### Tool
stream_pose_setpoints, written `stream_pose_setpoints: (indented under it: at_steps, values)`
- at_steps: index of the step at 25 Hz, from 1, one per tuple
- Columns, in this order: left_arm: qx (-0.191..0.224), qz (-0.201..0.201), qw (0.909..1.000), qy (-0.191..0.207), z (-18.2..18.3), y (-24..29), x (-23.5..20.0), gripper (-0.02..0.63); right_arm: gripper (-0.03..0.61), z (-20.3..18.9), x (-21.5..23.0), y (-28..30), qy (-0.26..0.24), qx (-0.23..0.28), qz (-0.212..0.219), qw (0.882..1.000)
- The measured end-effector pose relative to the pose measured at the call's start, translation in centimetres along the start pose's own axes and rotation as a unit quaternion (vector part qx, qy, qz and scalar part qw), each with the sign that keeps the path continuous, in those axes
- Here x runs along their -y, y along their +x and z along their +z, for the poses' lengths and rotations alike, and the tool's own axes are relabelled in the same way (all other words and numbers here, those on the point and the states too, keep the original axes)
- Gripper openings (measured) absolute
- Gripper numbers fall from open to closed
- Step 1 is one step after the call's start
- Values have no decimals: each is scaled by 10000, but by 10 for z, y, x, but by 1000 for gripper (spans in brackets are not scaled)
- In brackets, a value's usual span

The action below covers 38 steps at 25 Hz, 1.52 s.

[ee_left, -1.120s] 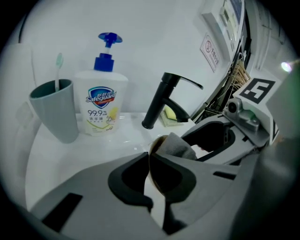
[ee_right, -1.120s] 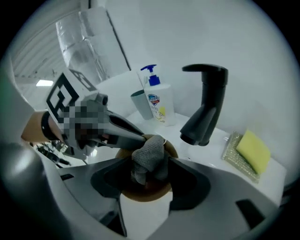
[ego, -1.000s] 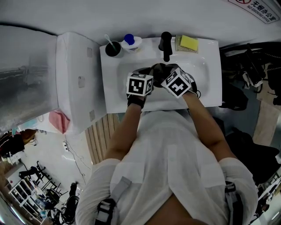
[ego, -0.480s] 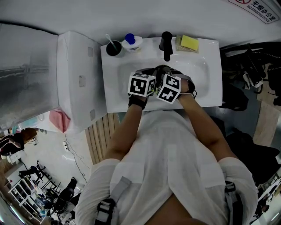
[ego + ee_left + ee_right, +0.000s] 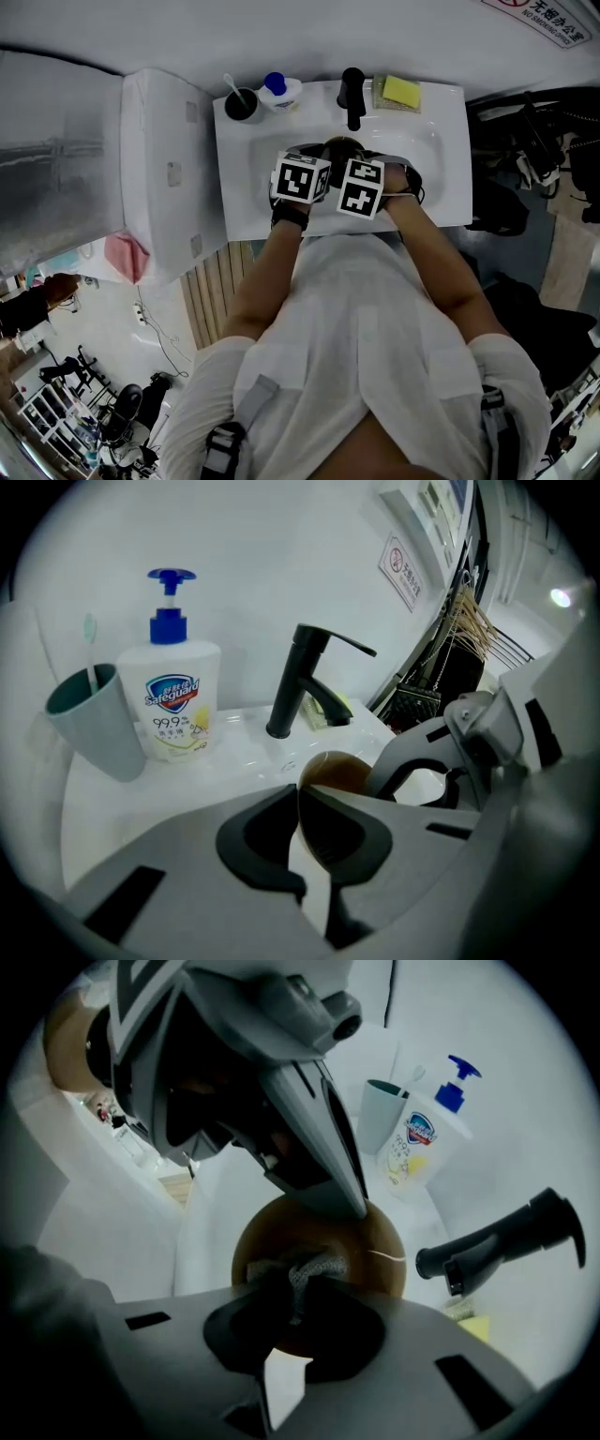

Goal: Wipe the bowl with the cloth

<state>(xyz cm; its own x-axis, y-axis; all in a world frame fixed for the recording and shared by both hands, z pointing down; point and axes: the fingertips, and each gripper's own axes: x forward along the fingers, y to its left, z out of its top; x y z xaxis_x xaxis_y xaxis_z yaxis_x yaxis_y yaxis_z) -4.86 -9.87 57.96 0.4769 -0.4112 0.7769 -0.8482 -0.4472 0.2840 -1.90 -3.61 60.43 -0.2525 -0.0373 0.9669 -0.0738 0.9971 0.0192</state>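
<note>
A brown bowl (image 5: 380, 1246) hangs over the white sink basin (image 5: 427, 142). My left gripper (image 5: 298, 808) is shut on its rim, with one jaw inside the bowl (image 5: 339, 771) and one outside. A grey cloth (image 5: 302, 1274) lies bunched inside the bowl. My right gripper (image 5: 286, 1312) has just closed and is shut on that cloth, pointing steeply down into the bowl. In the head view both marker cubes sit side by side over the basin and hide most of the bowl (image 5: 343, 146).
A black faucet (image 5: 302, 682) stands at the back of the sink. To its left are a soap pump bottle (image 5: 174, 700) and a teal cup (image 5: 96, 722) holding a toothbrush. A yellow sponge (image 5: 403, 91) lies at the back right. A white appliance (image 5: 159, 169) adjoins the sink's left side.
My right gripper has rolled, moved left beside the left gripper and lowered slightly into the bowl. The left gripper has stayed put.
</note>
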Motion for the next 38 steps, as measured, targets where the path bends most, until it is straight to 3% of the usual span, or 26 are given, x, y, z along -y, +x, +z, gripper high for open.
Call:
stream_pose_setpoints:
  at_steps: [5,7,13,19,22,24,27,31,34,38]
  values:
    - [-105,-44,9998,133,-1,-1,8,21,52,-17,36,-3,245,-444,-1196,9915]
    - [-62,-125,9998,143,2,-2,13,21,52,-16,42,-4,286,-420,-1431,9884]
    - [-4,-313,9995,-15,4,-2,19,23,52,-1,33,-3,70,59,-1250,9921]
    - [109,-224,9996,-94,6,-2,16,21,52,24,6,-15,488,957,-177,9941]
    - [106,-147,9998,-52,8,-4,12,21,51,22,-6,-18,528,963,265,9936]
    - [107,-120,9999,-58,8,-5,10,21,51,13,-8,-18,402,714,332,9961]
    - [102,-119,9998,-94,7,-6,8,21,51,-4,-1,-17,228,224,90,9994]
    - [79,-173,9998,-58,8,-4,13,21,51,-23,28,-16,279,-227,-762,9964]
    - [22,-246,9997,18,9,-5,21,21,51,-21,45,-18,381,-223,-1310,9904]
    - [-4,-291,9996,-17,10,-3,23,21,51,-5,42,-18,634,298,-1172,9906]
